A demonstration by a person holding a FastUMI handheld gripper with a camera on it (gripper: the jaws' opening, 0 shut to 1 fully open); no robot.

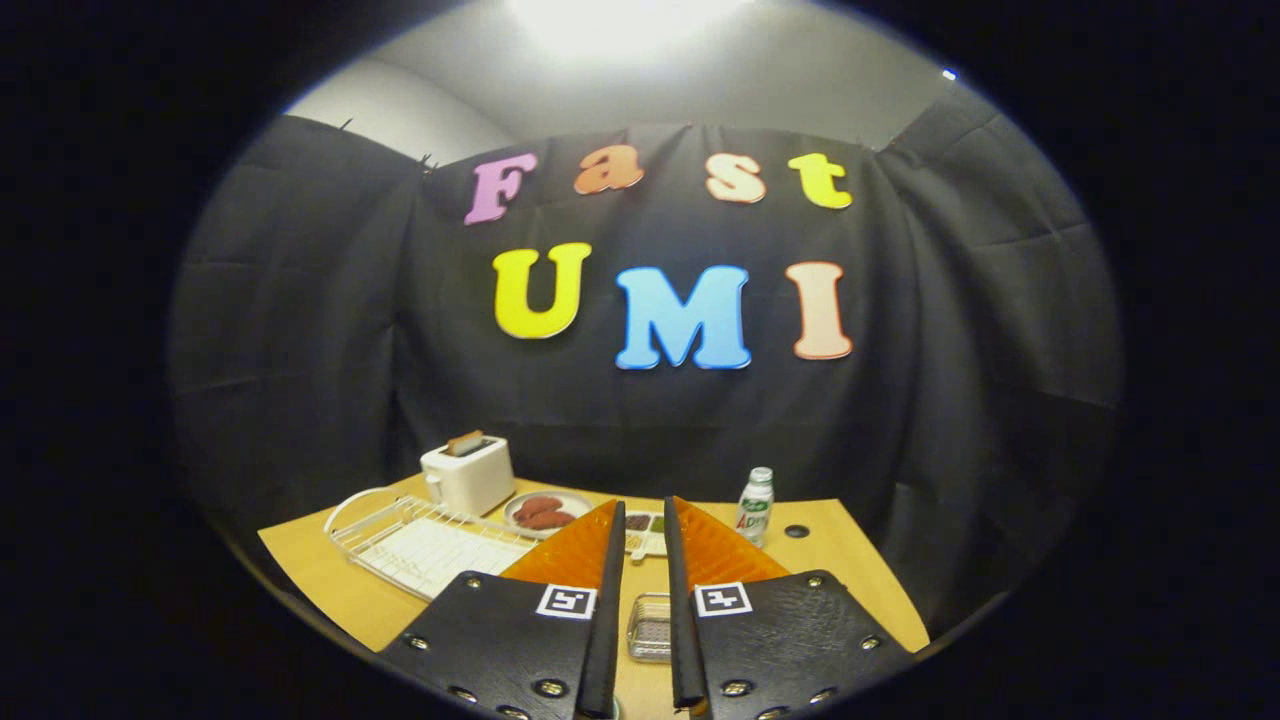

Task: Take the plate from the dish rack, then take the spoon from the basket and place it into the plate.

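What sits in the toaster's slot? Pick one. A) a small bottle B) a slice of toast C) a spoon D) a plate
B: a browned slice of toast pokes up from the slot of the white toaster at the far end of the dish rack, well beyond the claw, whose fingers stand slightly apart and hold nothing.

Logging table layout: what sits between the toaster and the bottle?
In the gripper view, a plate of reddish food beside the toaster, then a small compartment tray. The gripper, fingers slightly apart and holding nothing, rises in front of that stretch.
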